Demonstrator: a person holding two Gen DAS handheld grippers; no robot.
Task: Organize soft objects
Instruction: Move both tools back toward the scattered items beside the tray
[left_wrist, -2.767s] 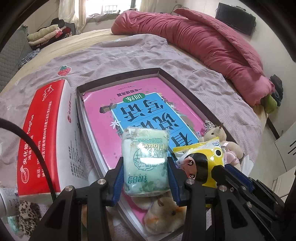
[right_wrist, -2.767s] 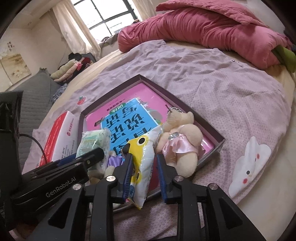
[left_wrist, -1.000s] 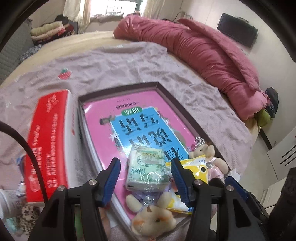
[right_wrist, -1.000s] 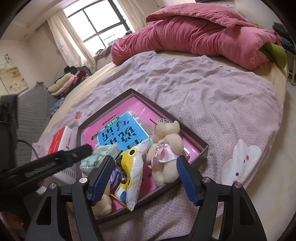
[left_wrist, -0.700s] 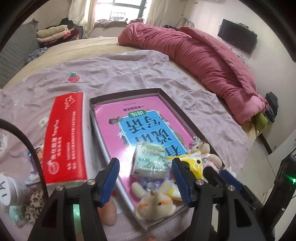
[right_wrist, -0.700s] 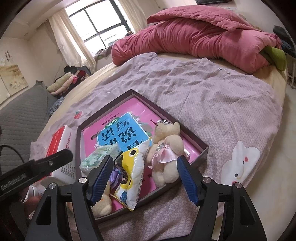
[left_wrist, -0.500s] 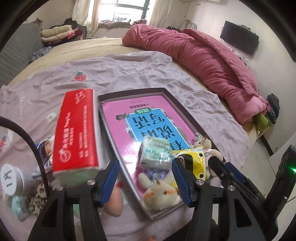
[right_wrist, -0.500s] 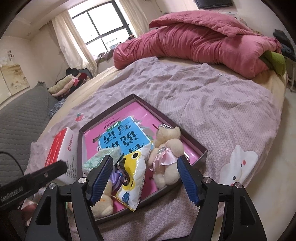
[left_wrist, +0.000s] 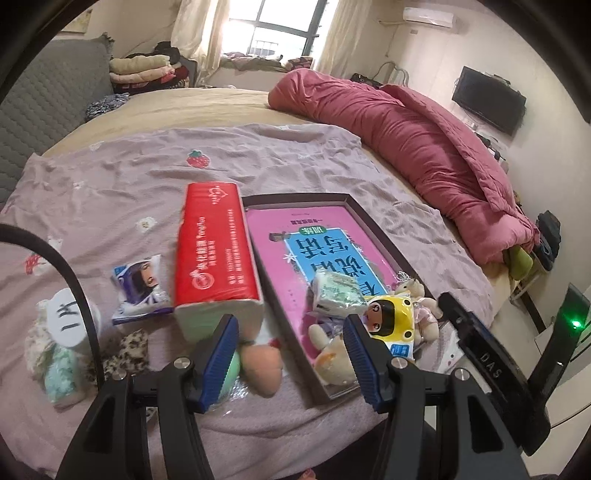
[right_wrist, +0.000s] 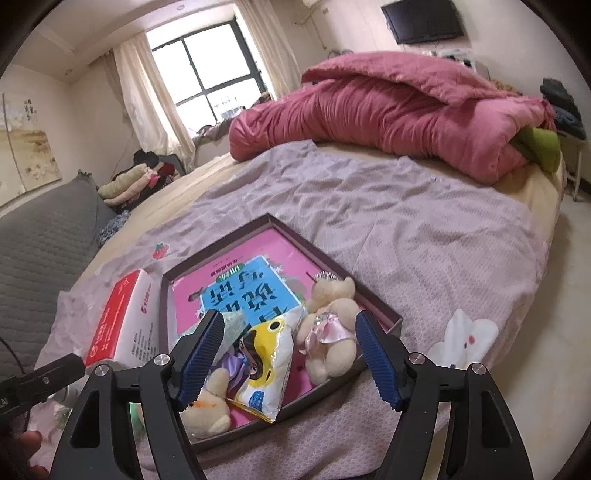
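Left wrist view: left gripper (left_wrist: 290, 349) jaws apart, empty, above a peach-coloured plush (left_wrist: 263, 363) half hidden behind one finger. Tray (left_wrist: 373, 218) holding tissue pack (left_wrist: 334, 293) and yellow snack bag (left_wrist: 389, 319).

Right wrist view: right gripper (right_wrist: 290, 356) jaws just widened, empty; bear (right_wrist: 330, 330) between them, untouched; small plush (right_wrist: 207, 410) partly covered.

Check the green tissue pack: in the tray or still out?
In. The green tissue pack lies inside the tray on the pink book, beside the yellow snack bag.
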